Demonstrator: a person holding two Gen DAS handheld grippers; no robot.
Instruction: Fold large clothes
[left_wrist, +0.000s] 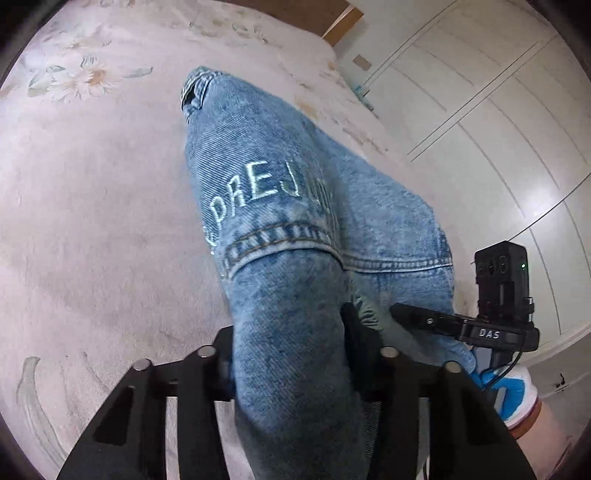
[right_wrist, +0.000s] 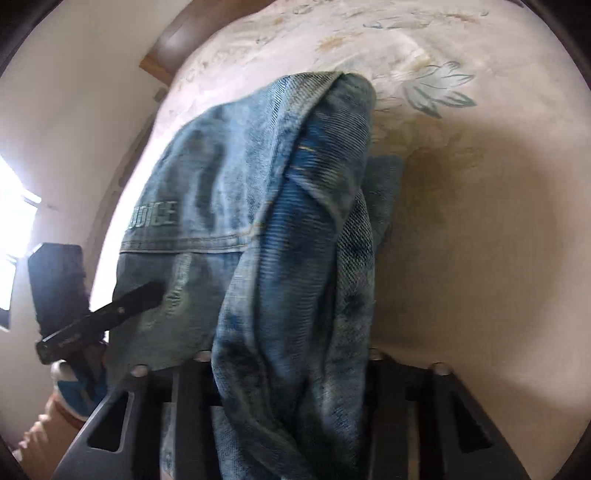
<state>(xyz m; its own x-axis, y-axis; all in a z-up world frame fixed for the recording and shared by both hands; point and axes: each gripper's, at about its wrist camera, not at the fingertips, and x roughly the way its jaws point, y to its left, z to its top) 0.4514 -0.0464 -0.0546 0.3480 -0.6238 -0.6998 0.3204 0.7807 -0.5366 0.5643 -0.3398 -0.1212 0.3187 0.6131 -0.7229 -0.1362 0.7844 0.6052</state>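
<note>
A blue denim jacket (left_wrist: 295, 192) with pale stitched letters hangs in the air over the bed, stretched between both grippers. My left gripper (left_wrist: 291, 354) is shut on a thick fold of it; the fabric runs down between the fingers and hides the tips. My right gripper (right_wrist: 291, 354) is shut on another bunched fold of the jacket (right_wrist: 266, 206). In the left wrist view the right gripper's finger (left_wrist: 424, 319) presses into the denim at the right. In the right wrist view the left gripper's finger (right_wrist: 122, 306) shows at the left.
A pale floral bedspread (left_wrist: 92, 206) covers the bed below, also shown in the right wrist view (right_wrist: 480, 229). White wardrobe doors (left_wrist: 498, 140) stand at the right. A wooden headboard (left_wrist: 343, 22) lies at the far end. A bright window (right_wrist: 14, 229) is at the left.
</note>
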